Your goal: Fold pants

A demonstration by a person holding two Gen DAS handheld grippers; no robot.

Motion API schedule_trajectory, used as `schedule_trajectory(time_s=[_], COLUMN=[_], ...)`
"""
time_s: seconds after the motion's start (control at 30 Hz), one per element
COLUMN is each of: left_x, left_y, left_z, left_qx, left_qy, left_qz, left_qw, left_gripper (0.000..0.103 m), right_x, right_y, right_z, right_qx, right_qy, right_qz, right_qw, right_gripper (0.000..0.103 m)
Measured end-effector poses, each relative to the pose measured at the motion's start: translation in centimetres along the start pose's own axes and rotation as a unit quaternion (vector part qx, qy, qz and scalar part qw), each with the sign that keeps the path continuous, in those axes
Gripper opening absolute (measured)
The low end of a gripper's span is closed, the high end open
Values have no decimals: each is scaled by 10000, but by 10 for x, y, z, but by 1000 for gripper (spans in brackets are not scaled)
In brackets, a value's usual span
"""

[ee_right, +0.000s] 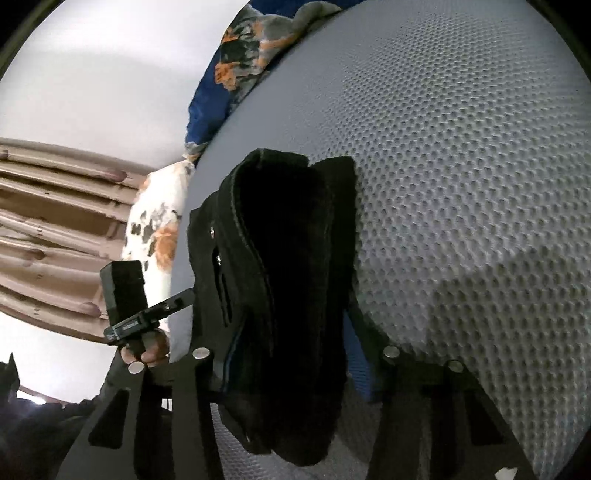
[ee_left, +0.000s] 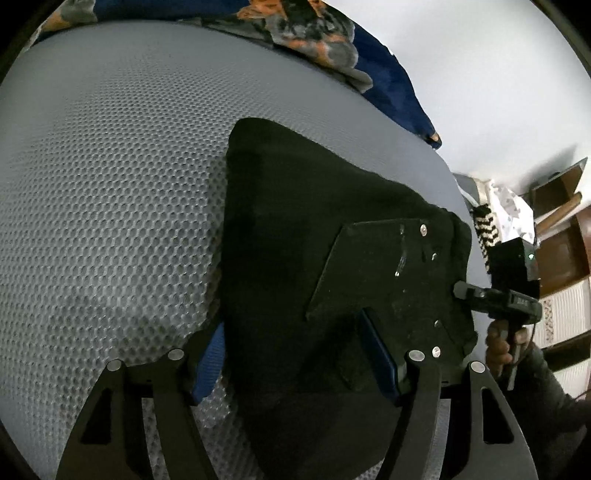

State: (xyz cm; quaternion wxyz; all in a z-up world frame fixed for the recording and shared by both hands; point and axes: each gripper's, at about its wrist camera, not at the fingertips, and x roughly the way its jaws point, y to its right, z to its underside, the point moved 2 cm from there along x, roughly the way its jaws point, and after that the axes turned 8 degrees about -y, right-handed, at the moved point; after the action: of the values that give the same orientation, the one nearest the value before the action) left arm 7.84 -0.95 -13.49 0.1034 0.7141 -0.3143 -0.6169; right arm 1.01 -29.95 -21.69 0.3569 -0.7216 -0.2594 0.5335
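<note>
The black pants (ee_left: 295,229) hang bunched above the grey mattress (ee_left: 110,184), held up from two sides so the fabric clears the surface for folding. The left gripper (ee_left: 295,362) is clenched on the pants; its blue pads (ee_left: 210,358) flank the cloth. The right gripper (ee_right: 291,365) likewise grips the pants. A patterned blanket (ee_left: 314,33) lies at the mattress's far edge.
</note>
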Motion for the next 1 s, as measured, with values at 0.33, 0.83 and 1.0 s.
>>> schedule_trajectory(time_s=[0.33, 0.83, 1.0], left_x=[12, 12, 11], left_y=[-1, 16, 29], left_z=[-21, -14, -12], left_qx=[-203, 61, 307], left_qy=[251, 259, 277], left_qz=[148, -961, -1435], left_qw=[9994, 9950, 9888], left_gripper=[48, 32, 25], right_x=[9, 17, 16], right_y=[-7, -29, -37], right_z=[-9, -11, -9], right_qx=[-115, 150, 315], right_qy=[-29, 182, 410], right_qz=[-122, 462, 601], right_qw=[9999, 9987, 9969], right_gripper=[44, 38, 28])
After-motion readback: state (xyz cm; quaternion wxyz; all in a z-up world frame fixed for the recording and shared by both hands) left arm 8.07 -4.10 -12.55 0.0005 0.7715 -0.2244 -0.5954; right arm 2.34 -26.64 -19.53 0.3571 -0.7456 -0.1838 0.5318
